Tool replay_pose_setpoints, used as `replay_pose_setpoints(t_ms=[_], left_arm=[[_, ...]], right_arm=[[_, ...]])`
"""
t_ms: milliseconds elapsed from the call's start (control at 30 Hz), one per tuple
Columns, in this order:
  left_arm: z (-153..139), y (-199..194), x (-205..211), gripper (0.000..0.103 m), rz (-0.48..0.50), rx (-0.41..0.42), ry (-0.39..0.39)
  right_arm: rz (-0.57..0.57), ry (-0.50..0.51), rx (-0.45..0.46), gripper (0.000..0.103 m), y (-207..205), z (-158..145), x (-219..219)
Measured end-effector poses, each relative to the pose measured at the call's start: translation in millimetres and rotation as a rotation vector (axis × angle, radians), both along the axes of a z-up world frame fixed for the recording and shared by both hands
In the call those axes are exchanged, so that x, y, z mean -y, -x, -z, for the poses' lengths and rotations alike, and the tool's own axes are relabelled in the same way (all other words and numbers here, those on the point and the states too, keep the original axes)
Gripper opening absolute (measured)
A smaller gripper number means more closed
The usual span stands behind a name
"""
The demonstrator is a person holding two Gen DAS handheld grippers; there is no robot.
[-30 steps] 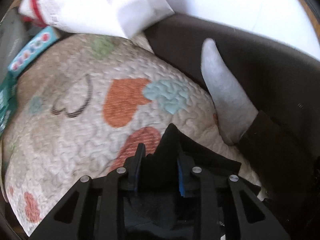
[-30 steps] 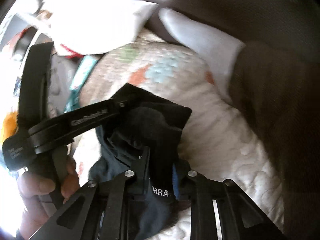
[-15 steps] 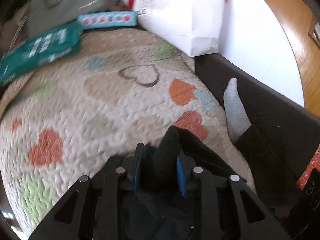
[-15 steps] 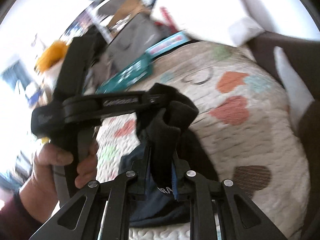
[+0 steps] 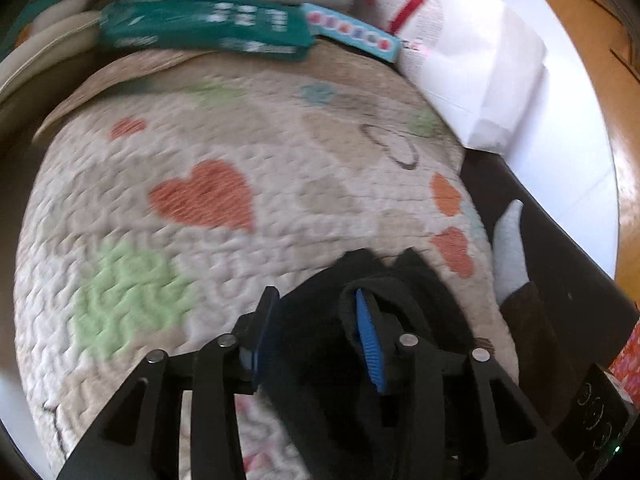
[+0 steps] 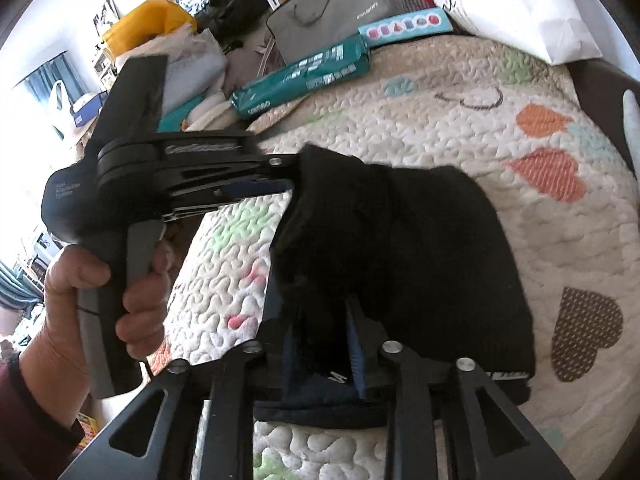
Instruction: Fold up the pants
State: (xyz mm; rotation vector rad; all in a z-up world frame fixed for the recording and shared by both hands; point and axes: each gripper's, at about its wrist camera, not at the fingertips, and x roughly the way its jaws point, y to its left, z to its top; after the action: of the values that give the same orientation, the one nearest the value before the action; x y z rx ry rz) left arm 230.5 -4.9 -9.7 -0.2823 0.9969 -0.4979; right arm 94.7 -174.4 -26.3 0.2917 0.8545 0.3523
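The black pants [image 6: 400,248] lie bunched on a quilted mat with hearts [image 6: 460,112]. My right gripper [image 6: 320,332] is shut on a fold of the pants near their lower edge. My left gripper [image 5: 312,312] is open, its blue pads wide apart, with pants cloth [image 5: 400,292] draped over the right finger and lying between the fingers. In the right wrist view the left gripper [image 6: 280,176] sits at the pants' upper left corner, held by a hand [image 6: 80,288].
A green box [image 5: 200,28], a blue strip box [image 5: 352,36], a grey bag [image 6: 328,12] and a white paper bag [image 5: 472,64] lie along the mat's far edge. A person's foot in a grey sock [image 5: 510,248] rests on a dark seat [image 5: 560,248] at right.
My left gripper has opened and let the pants cloth loose. Both grippers have moved the pants leftward across the mat. The right gripper stays shut on the cloth.
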Motion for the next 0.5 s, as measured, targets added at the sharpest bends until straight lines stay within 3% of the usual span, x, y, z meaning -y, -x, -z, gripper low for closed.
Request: replay_pose_setpoints(t_ms=[100, 333, 500], left_arm=[[3.7, 12.2, -17.8, 0.041, -0.047, -0.015, -0.008], [2.8, 58.3, -62.8, 0.041, -0.235, -0.051, 0.002], [-1.3, 103.2, -93.0, 0.042, -0.378, -0.073, 0.039]], right_arm=[[-0.052, -0.013, -0.010, 0.052, 2.0, -0.3, -8.0], [-0.239, 0.010, -0.070, 0.052, 19.2, 7.8, -41.1], [-0.118, 0.085, -0.004, 0.052, 17.0, -12.7, -21.0]])
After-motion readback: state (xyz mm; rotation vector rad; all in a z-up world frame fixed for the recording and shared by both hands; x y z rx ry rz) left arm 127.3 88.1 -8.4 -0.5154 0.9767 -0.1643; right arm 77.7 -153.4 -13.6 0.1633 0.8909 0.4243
